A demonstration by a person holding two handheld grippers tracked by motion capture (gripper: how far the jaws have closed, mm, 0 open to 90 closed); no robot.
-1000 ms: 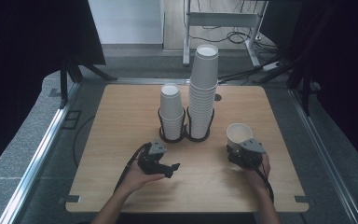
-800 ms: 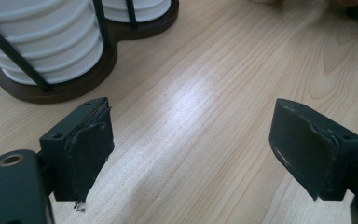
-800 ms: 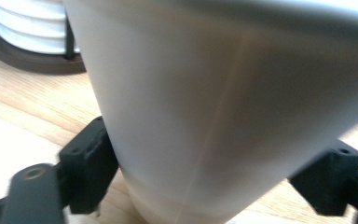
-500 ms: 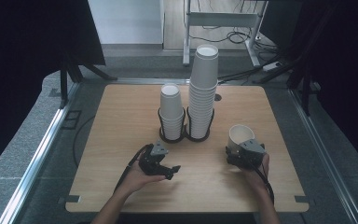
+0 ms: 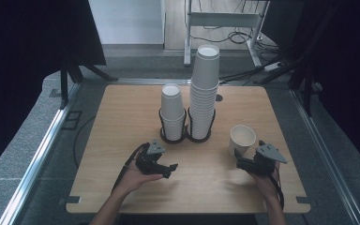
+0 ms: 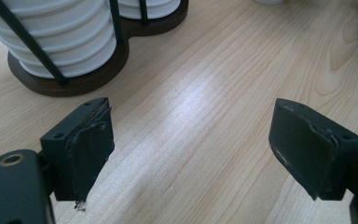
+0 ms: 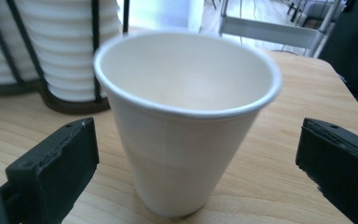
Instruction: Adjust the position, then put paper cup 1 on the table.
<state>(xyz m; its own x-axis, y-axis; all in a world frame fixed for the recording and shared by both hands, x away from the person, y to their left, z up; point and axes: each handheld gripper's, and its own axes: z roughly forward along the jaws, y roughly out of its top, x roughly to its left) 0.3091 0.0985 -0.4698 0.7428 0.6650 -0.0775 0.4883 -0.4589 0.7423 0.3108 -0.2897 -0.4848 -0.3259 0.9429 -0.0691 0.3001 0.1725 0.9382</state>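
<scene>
- High view's pretty dim: black at 9 and 3 o'clock, only the table (image 5: 122,108) evenly lit.
- Left gripper view is sharp, with a pale glare streak mid-frame on the wood.
- Right gripper view: paper cup (image 7: 186,121) slightly soft, window blown out at 12 o'clock.

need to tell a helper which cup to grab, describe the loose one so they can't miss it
Start at the wooden table and find the black wire holder with two stacks of white paper cups. Right of it, nearer the person, a single paper cup stands upright, directly before the open right tool. It alone stands unstacked.
</scene>
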